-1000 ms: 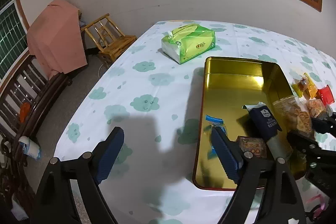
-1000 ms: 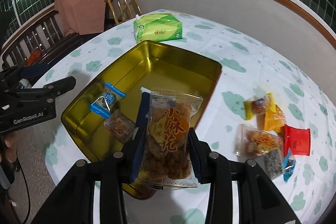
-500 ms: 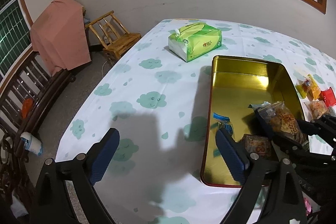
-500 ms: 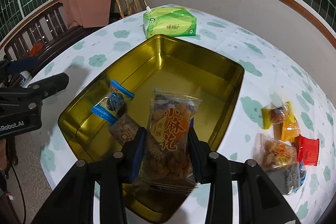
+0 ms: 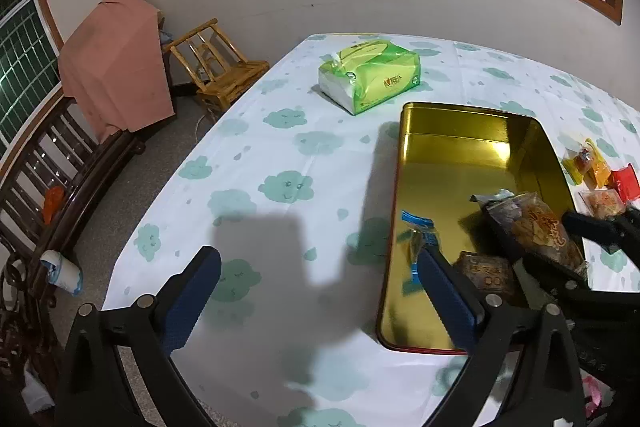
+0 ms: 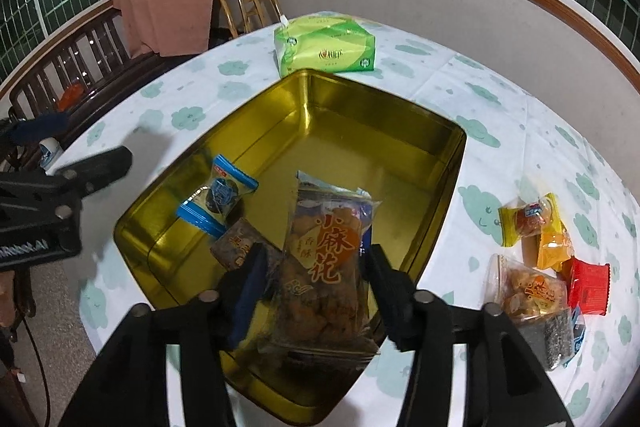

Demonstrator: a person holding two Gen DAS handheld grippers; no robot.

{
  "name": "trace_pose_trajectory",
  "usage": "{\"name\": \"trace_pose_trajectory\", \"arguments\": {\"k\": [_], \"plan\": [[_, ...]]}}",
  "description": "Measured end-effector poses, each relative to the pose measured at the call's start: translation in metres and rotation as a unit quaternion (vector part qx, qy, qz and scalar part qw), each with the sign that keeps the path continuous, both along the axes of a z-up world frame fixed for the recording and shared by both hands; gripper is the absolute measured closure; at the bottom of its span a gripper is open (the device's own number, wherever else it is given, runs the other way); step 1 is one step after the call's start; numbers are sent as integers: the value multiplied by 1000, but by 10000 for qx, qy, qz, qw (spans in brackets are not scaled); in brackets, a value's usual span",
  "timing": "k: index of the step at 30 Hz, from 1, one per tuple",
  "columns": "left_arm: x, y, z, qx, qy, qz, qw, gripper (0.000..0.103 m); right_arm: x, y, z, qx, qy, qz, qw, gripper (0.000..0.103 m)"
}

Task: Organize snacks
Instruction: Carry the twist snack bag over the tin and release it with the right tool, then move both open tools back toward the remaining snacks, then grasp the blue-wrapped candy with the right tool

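A gold tin tray (image 6: 404,115) (image 5: 452,135) sits on the cloud-print tablecloth. Inside lie a blue-wrapped candy (image 6: 218,201) (image 5: 418,227) and a brown packet (image 6: 236,245) (image 5: 482,273). My right gripper (image 6: 316,267) has its jaws parted around a clear bag of fried twists (image 6: 324,267) (image 5: 538,231), which lies in the tray over a dark blue packet. Whether the pads still touch it I cannot tell. My left gripper (image 5: 320,295) is open and empty over the tablecloth left of the tray. Several loose snacks (image 6: 548,251) (image 5: 596,175) lie right of the tray.
A green tissue pack (image 6: 326,45) (image 5: 370,73) lies beyond the tray. A wooden chair (image 5: 218,67), a pink-draped object (image 5: 112,75) and a dark bench (image 5: 48,195) stand off the table's left edge.
My right gripper carried the bag of fried twists lower into the tray and its jaws have spread wider. The left gripper drew back slightly, staying open.
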State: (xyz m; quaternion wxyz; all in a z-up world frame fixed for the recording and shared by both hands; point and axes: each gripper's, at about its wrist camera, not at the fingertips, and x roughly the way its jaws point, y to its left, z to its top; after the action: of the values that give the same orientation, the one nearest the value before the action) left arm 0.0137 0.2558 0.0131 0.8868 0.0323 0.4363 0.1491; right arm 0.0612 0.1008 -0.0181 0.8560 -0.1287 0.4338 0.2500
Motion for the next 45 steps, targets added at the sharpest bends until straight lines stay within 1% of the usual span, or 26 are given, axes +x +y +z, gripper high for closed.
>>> {"name": "trace_pose_trajectory", "arguments": {"k": [4,9,13,20,24,30,33,37,41,43,45], "plan": [[1,-14,0,-60,17,-104,9999,5,-4,-13,14,123,-102,-86,9998,45],[8,-44,1,-137,18,-377,9992,5,-9,-46,32,297,-206,-384,9986,45],[13,-74,3,-180,2,-662,9976,5,-11,-86,42,362,-297,-765,9960,45],[21,-130,6,-225,-8,-1152,9931,5,-10,-161,48,446,-352,-1504,9870,45],[25,-155,6,-257,21,-1345,9906,5,-12,-198,46,458,-348,-1829,9814,45],[29,-183,3,-278,50,-1561,9873,5,-14,-242,37,426,-314,-2160,9750,45],[29,-194,0,-338,59,-1670,9854,5,-17,-262,29,345,-298,-2312,9718,45],[31,-207,-5,-424,89,-1761,9834,5,-16,-283,15,323,-159,-2457,9687,45],[30,-221,-13,-584,148,-1921,9795,5,-9,-293,3,426,53,-2493,9675,45],[29,-228,-17,-551,186,-2007,9779,5,-6,-291,-1,519,93,-2350,9706,45],[30,-235,-21,-481,234,-2098,9763,5,-2,-282,-7,423,100,-2143,9758,45]]}}
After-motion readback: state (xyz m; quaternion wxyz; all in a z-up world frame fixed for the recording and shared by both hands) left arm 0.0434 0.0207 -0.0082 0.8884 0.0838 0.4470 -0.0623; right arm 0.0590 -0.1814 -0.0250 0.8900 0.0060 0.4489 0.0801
